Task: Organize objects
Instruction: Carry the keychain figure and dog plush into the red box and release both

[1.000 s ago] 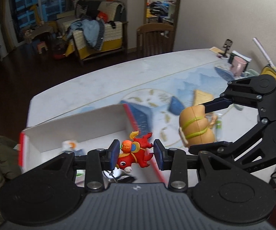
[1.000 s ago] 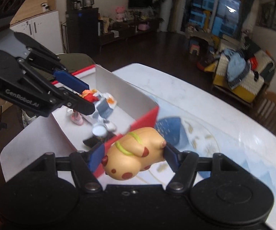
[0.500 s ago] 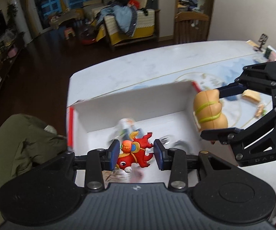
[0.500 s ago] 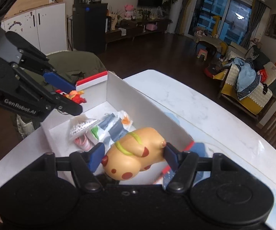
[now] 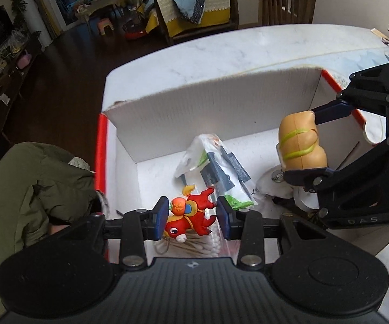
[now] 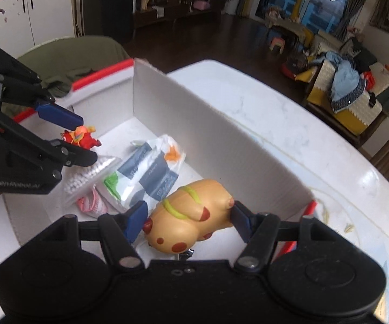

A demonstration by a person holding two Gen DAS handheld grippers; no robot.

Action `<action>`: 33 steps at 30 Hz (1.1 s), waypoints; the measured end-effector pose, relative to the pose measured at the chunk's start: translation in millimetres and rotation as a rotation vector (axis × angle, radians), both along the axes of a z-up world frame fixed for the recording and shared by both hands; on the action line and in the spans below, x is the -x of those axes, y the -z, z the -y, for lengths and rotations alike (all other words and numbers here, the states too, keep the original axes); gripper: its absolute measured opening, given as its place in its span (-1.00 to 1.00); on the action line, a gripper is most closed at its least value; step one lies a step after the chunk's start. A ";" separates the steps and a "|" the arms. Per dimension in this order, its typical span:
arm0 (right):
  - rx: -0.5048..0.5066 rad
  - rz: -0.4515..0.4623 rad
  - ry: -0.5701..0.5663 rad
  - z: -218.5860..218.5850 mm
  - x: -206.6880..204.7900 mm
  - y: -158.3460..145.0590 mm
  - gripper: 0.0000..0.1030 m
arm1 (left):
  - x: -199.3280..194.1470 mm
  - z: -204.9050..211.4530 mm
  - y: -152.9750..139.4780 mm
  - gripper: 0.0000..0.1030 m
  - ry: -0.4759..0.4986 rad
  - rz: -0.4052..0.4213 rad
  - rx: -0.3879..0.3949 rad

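Observation:
A small red and orange toy figure [image 5: 190, 214] is clamped between the blue pads of my left gripper [image 5: 191, 217], which is shut on it and hangs inside an open white cardboard box [image 5: 221, 102] with red edges. My right gripper [image 6: 187, 220] is shut on a tan squishy toy [image 6: 191, 213] with green stripes and red spots, also held over the box interior. In the left wrist view, that tan toy [image 5: 299, 143] hangs at the right. The right wrist view shows the red toy [image 6: 82, 137] at the left.
In the box lie a white and blue plastic packet [image 6: 146, 172], a bag of cotton swabs [image 5: 194, 245] and a small pink item [image 6: 90, 203]. A green jacket [image 5: 32, 183] sits left of the box. The marble table [image 6: 262, 108] extends beyond it.
Both grippers have travelled from over the table toward the box and sunk into it, each keeping its toy. The box interior and its contents now fill both views.

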State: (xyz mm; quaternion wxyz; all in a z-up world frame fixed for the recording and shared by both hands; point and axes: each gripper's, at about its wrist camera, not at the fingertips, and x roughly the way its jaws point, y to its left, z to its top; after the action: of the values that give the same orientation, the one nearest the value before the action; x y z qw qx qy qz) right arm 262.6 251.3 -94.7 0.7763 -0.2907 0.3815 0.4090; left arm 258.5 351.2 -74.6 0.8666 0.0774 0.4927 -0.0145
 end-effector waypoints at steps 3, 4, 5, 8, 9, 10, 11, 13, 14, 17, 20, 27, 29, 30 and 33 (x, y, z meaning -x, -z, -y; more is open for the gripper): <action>0.010 -0.024 -0.001 -1.5 -1.4 6.0 0.29 | -3.3 1.2 6.9 -0.29 0.007 -0.025 -0.002; 0.012 -0.027 -0.002 -1.5 -1.4 7.2 0.30 | -4.2 1.7 9.1 -0.29 0.009 -0.032 -0.004; 0.016 -0.028 0.000 -1.5 -1.4 8.3 0.30 | -5.5 1.9 11.5 -0.29 0.010 -0.037 -0.005; 0.025 -0.034 0.013 -2.0 -2.6 12.1 0.33 | -7.4 1.4 16.4 -0.28 0.008 -0.051 -0.005; 0.028 -0.034 0.015 -3.5 -3.4 13.0 0.33 | -7.9 1.4 17.5 -0.28 0.007 -0.054 -0.008; 0.029 -0.035 0.016 -2.9 -3.3 13.4 0.35 | -8.0 1.4 18.4 -0.28 0.007 -0.058 -0.009; 0.030 -0.037 0.015 -1.9 -3.0 13.6 0.36 | -7.6 1.5 18.8 -0.28 0.007 -0.060 -0.009; 0.033 -0.038 0.018 -0.4 -2.1 13.5 0.38 | -6.5 2.1 19.5 -0.28 0.008 -0.066 -0.006; 0.033 -0.040 0.016 0.3 -1.6 13.0 0.38 | -6.0 2.3 19.7 -0.28 0.006 -0.068 -0.004; 0.030 -0.036 0.011 2.2 0.5 11.5 0.43 | -3.9 3.1 19.5 -0.27 -0.005 -0.068 0.003; 0.015 -0.034 0.006 5.8 1.3 7.6 0.47 | -1.3 2.3 16.6 -0.07 -0.017 -0.055 0.020; -0.032 -0.040 0.004 17.6 3.0 -6.3 0.57 | 7.4 2.4 3.8 0.20 -0.041 -0.011 0.052; -0.047 -0.045 0.001 22.4 3.8 -11.4 0.61 | 10.6 2.8 -0.4 0.20 -0.054 0.001 0.061; -0.054 -0.048 -0.003 24.6 4.4 -14.0 0.63 | 11.4 3.2 -3.2 0.20 -0.060 0.007 0.063; -0.076 -0.049 -0.013 33.0 7.8 -22.5 0.65 | 16.2 5.2 -10.7 0.21 -0.078 0.030 0.069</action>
State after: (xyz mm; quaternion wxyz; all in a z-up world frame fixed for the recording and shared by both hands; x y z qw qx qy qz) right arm 254.8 218.4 -72.2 0.7745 -0.2533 0.3829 0.4351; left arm 242.4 346.0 -64.0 0.8760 0.0282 0.4815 0.0033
